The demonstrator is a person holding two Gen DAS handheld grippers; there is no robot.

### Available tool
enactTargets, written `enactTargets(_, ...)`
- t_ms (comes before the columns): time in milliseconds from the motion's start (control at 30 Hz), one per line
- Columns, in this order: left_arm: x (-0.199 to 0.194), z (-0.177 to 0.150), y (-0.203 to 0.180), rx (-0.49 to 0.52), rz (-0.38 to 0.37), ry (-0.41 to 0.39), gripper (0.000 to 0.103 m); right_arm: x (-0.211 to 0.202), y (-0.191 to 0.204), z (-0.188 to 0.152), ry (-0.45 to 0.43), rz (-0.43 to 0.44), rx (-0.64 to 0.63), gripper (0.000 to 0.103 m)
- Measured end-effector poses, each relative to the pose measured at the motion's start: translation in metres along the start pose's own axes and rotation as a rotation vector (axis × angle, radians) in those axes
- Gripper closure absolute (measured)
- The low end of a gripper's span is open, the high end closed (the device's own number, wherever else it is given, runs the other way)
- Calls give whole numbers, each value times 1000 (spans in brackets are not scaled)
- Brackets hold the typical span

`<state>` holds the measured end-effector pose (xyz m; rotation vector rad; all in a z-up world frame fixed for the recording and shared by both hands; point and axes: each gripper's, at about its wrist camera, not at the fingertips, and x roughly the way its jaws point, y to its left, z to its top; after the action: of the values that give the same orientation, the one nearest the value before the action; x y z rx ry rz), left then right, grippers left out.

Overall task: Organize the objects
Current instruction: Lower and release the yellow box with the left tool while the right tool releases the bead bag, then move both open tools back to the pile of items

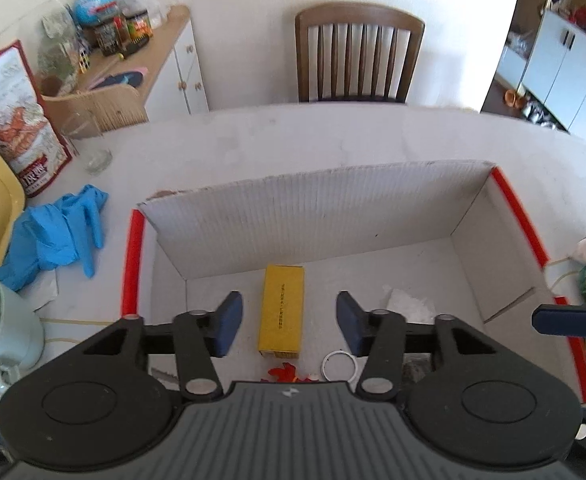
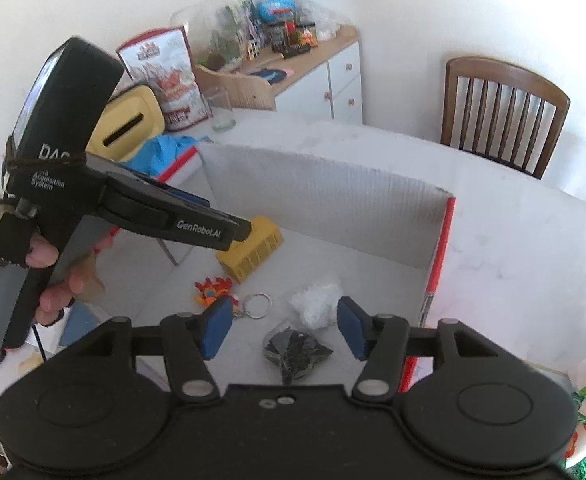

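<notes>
So both my grippers are hovering over the white cardboard box (image 1: 313, 220) with the red-taped edges, and neither one is holding anything. My left gripper (image 1: 289, 322) has its jaws spread wide with the yellow carton (image 1: 281, 312) lying flat on the box floor right between the fingers, lengthwise, so I'd guess it's lined up that way on purpose, either for a grab or because it just got dropped off there (can't say which from here). My right gripper (image 2: 283, 328) is splayed too, sitting above the small black crumpled packet (image 2: 295, 354), with the white crumpled wad (image 2: 317, 304) just beyond it and the key ring (image 2: 257, 304) beside the orange-red charm (image 2: 213, 290) off to the left. From the right camera I can see my left hand (image 2: 49, 280) wrapped round the handle of the other tool, angled down into the box near the carton. Stuff that's in the box looks sorted already; what's outside is the blue gloves (image 1: 61, 232), the mint mug (image 1: 1, 328), an empty glass (image 1: 89, 140) and the snack bag (image 1: 13, 120), all on the table (image 1: 333, 136) to the left of the box. My guess is those are next, and the floppy gloves will be the annoying ones to pinch cleanly.
</notes>
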<state>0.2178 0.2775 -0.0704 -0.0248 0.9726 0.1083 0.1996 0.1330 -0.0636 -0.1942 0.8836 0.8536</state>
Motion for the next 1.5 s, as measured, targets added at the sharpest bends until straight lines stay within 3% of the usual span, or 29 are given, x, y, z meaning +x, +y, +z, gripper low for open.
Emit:
enactTargets(233, -32, -11, -6, -2, -18, -44, 44, -30, 1, -4, -52, 38, 7, 40)
enactTargets(433, -58, -22, -15, -15, -32, -76, 33, -57, -3, -11, -101, 58, 8, 25)
enactTargets(600, -79, -30, -27, -38, -29, -115, 20, -86, -12, -19, -169, 50, 20, 7)
enactTargets(700, -91, -34, -39, -37, -16, -140, 19, -101, -21, -25, -201, 37, 26, 1)
enactTargets(933, -110, -43, -68, -44, -31, -175, 16, -142, -57, -51, -258, -3, 8, 1)
enactTargets(1067, -116, -48, -89, -33, -45, -186, 3, -162, -83, -67, -260, -48, 18, 1)
enactTargets(1167, -117, -51, -107, -29, -72, -195, 2, -176, -102, -79, -256, -87, 30, 1)
enactTargets(1500, -103, -66, -185, 24, -177, -184, 1, -196, -169, -146, -150, -196, 53, 1)
